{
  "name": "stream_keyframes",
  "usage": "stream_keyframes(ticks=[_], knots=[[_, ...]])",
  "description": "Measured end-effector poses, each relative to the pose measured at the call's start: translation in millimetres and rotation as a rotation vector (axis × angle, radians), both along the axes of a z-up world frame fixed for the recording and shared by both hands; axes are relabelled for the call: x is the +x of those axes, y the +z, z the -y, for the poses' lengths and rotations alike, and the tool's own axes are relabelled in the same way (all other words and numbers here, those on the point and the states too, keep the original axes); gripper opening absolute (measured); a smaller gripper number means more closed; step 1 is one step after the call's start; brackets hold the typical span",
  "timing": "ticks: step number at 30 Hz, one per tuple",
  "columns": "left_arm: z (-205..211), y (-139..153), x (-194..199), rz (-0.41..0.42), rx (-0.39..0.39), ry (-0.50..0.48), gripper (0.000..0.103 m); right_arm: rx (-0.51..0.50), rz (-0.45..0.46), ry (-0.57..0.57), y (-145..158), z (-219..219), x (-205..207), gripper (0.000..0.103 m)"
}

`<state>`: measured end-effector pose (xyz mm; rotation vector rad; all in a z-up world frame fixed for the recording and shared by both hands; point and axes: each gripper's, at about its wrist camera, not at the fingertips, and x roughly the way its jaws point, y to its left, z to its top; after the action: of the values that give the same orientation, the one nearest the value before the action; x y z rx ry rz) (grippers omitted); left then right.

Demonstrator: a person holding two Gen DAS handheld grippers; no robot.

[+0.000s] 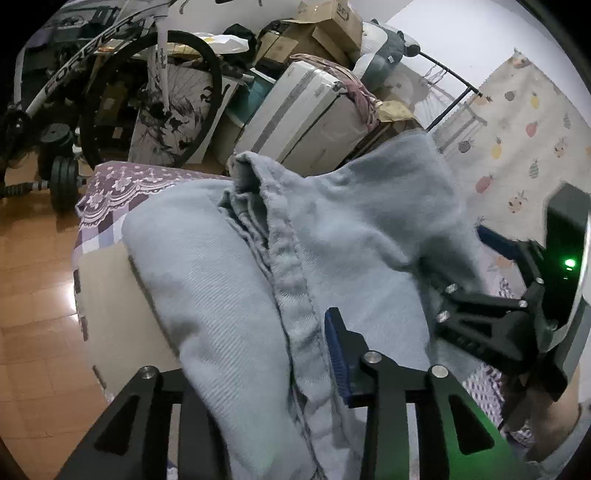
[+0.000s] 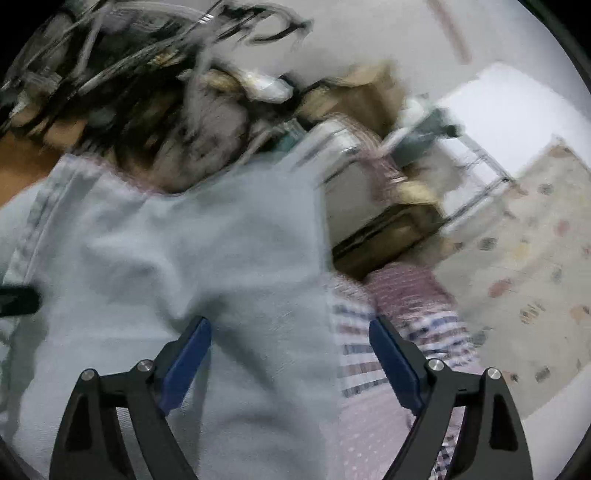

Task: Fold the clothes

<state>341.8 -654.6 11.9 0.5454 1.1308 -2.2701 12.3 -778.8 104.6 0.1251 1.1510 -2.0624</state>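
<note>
A light blue denim garment (image 1: 229, 266) lies bunched on the bed, its thick seam (image 1: 291, 280) running toward the left wrist camera. My left gripper (image 1: 295, 339) is shut on the fabric by that seam. One blue pad (image 1: 338, 354) shows; the other is hidden under the cloth. In the blurred right wrist view my right gripper (image 2: 291, 350) is open above the garment (image 2: 184, 251), with its left pad (image 2: 188, 354) over the fabric and its right pad (image 2: 391, 354) over the bedsheet. Its blue pad (image 1: 495, 240) also shows at the garment's right edge.
The bed carries a purple checked, lace-trimmed sheet (image 1: 107, 199). Behind it stand a bicycle (image 1: 159, 96), a dumbbell (image 1: 62, 177), a white case (image 1: 306, 110) and cardboard boxes (image 1: 325, 26). A fruit-print cloth (image 1: 524, 122) hangs on the right; wooden floor (image 1: 37, 295) lies left.
</note>
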Motion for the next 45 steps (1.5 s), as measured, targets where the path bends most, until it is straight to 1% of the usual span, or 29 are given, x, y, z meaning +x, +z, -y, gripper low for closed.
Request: stream_keyframes(ticks=[1,2,3,5,6,7,8,9,11,14,15,18,21,23,24,25,26,27,29,31,32,33,34,36,38,40,41,44,45], knots=[[-1,2,5,-0.014,-0.004,0.007,0.055,-0.061,0.019,-0.013,8,-8,-2,0.09],[-1,4,9,-0.028,-0.007,0.013,0.061,-0.118,0.064,-0.02,15,-16,-5,0.09],[-2,6,14,-0.042,-0.011,0.02,0.062,-0.173,0.127,-0.024,21,-25,-9,0.09],[-4,11,18,-0.051,-0.01,0.016,0.064,-0.242,0.264,-0.008,26,-36,-17,0.09],[-6,14,19,-0.055,-0.001,0.013,0.064,-0.265,0.344,0.007,27,-38,-22,0.085],[-7,17,18,-0.063,0.004,0.009,0.064,-0.277,0.409,0.001,26,-38,-30,0.072],[-10,22,18,-0.065,0.002,0.004,0.064,-0.282,0.461,-0.018,24,-35,-37,0.029],[-11,26,18,-0.072,0.001,0.001,0.064,-0.288,0.513,-0.038,22,-33,-45,0.006],[-12,34,18,-0.089,-0.002,-0.004,0.064,-0.306,0.597,-0.035,18,-31,-40,0.009],[-9,31,25,-0.127,0.03,0.034,0.064,-0.283,0.646,-0.045,7,-19,-45,0.009],[-8,26,26,-0.108,0.046,0.055,0.064,-0.262,0.659,-0.063,1,-15,-48,0.008],[-8,13,35,-0.055,0.04,0.107,0.064,-0.193,0.685,-0.143,-25,1,-60,0.005],[-10,13,52,-0.045,0.001,0.172,0.064,-0.157,0.673,-0.196,-42,-3,-61,0.005],[-11,22,63,-0.081,-0.034,0.195,0.064,-0.134,0.658,-0.198,-40,-2,-56,0.008],[-12,29,68,-0.107,-0.059,0.199,0.064,-0.137,0.659,-0.191,-35,-5,-53,0.013],[-12,37,68,-0.125,-0.091,0.182,0.064,-0.149,0.665,-0.18,-31,-9,-50,0.017],[-12,46,67,-0.143,-0.124,0.162,0.064,-0.17,0.666,-0.169,-25,-15,-47,0.026],[-11,54,62,-0.155,-0.152,0.134,0.064,-0.202,0.658,-0.159,-20,-24,-43,0.032],[-8,67,50,-0.172,-0.209,0.073,0.064,-0.261,0.635,-0.153,-13,-43,-37,0.033],[-4,78,30,-0.157,-0.283,0.023,0.064,-0.296,0.618,-0.184,-10,-62,-36,0.032],[-1,80,18,-0.13,-0.313,-0.002,0.064,-0.301,0.622,-0.209,-11,-70,-38,0.026],[2,81,6,-0.099,-0.341,-0.028,0.064,-0.299,0.633,-0.238,-14,-76,-41,0.01],[7,80,-5,-0.065,-0.357,-0.045,0.063,-0.298,0.644,-0.266,-17,-82,-45,0.004],[21,67,-33,0.05,-0.362,-0.082,0.05,-0.29,0.681,-0.315,-28,-89,-56,0.003],[35,46,-58,0.186,-0.304,-0.11,0.012,-0.28,0.721,-0.362,-41,-95,-68,0.003],[45,20,-67,0.255,-0.26,-0.124,0.006,-0.265,0.736,-0.376,-48,-93,-74,0.001],[44,16,-69,0.26,-0.272,-0.128,0.006,-0.252,0.732,-0.383,-48,-90,-76,0.0],[30,21,-61,0.241,-0.35,-0.146,0.007,-0.197,0.682,-0.406,-43,-78,-72,0.003],[25,23,-58,0.238,-0.355,-0.156,0.009,-0.184,0.665,-0.408,-39,-76,-69,0.003]])
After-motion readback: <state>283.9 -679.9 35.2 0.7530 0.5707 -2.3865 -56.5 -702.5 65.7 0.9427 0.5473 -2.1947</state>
